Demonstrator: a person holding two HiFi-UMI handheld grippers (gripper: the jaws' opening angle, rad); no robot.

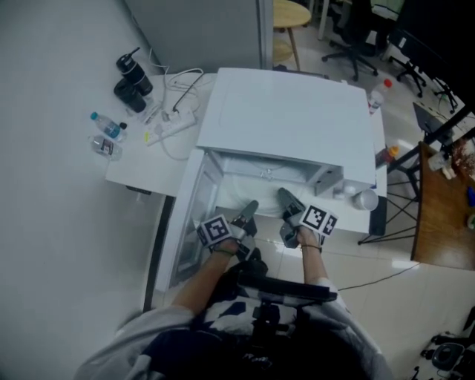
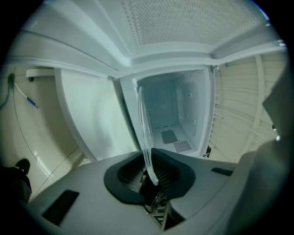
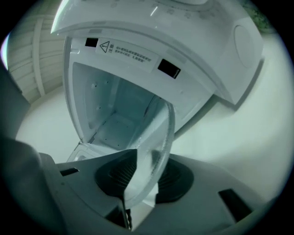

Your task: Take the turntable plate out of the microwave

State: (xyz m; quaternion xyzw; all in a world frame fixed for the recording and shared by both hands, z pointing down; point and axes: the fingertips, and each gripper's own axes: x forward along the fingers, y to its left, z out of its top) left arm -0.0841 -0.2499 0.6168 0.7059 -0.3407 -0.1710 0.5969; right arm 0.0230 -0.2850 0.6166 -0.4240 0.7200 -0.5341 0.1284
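The clear glass turntable plate (image 2: 145, 133) stands on edge in front of the open white microwave (image 1: 289, 119). My left gripper (image 2: 149, 176) is shut on the plate's rim, which runs up edge-on from between its dark pads. In the right gripper view the plate (image 3: 158, 137) slants across the gap of my right gripper (image 3: 142, 183), whose pads stand apart on either side without visibly pressing it. In the head view both grippers, left (image 1: 249, 213) and right (image 1: 286, 197), point into the microwave's mouth side by side. The cavity floor (image 2: 172, 137) behind the plate is bare.
The microwave door (image 1: 185, 223) hangs open at the left. The white table (image 1: 141, 171) carries a black flask (image 1: 133, 78), a water bottle (image 1: 107, 126) and a power strip (image 1: 171, 128). A wooden stool (image 1: 289, 15) stands behind, a desk (image 1: 445, 208) at the right.
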